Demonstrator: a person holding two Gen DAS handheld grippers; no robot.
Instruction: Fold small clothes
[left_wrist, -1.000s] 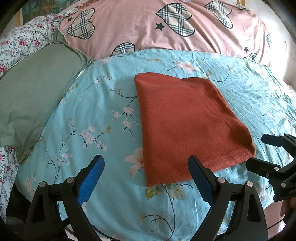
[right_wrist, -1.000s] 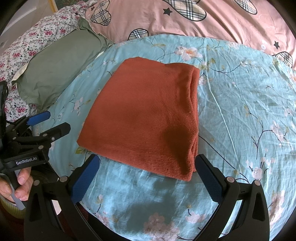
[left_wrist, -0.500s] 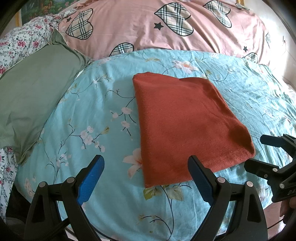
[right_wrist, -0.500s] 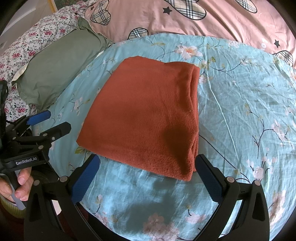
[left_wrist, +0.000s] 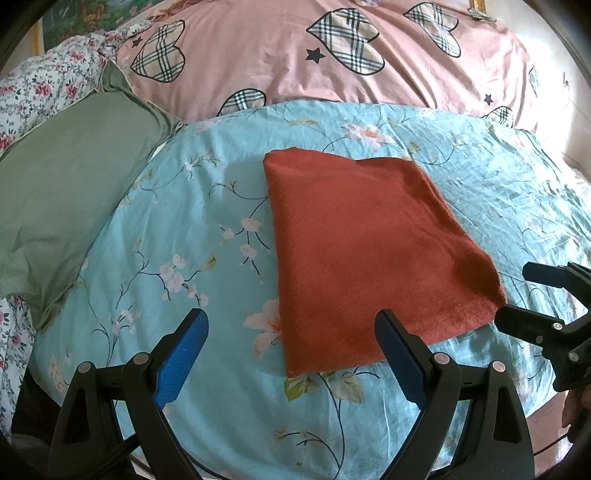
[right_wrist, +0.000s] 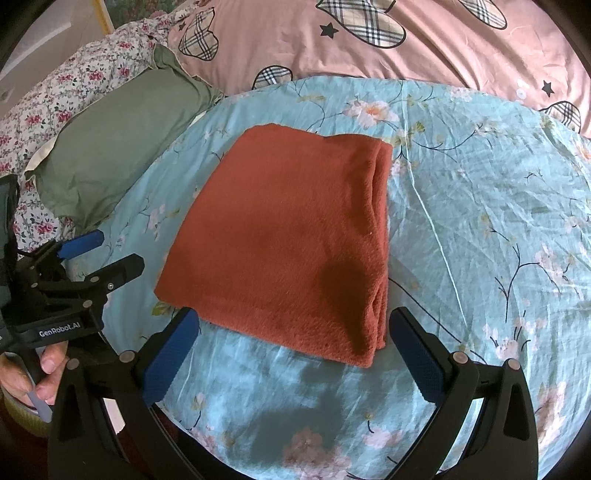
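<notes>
A rust-red cloth (left_wrist: 365, 251) lies folded into a flat rectangle on the light blue floral sheet (left_wrist: 177, 229). It also shows in the right wrist view (right_wrist: 288, 243), with its stacked layers along its right edge. My left gripper (left_wrist: 291, 325) is open and empty, just short of the cloth's near left corner. My right gripper (right_wrist: 291, 325) is open and empty, at the cloth's near edge. Each gripper shows in the other's view: the right one (left_wrist: 517, 291) at the right, the left one (right_wrist: 110, 254) at the left.
A green pillow (left_wrist: 62, 199) lies to the left of the cloth. A pink quilt with plaid hearts (left_wrist: 332, 55) lies behind it. White floral bedding (right_wrist: 59, 96) is at the far left. The sheet's near edge drops off under the grippers.
Both grippers have drawn back a little from the cloth and stay open. The cloth has not moved.
</notes>
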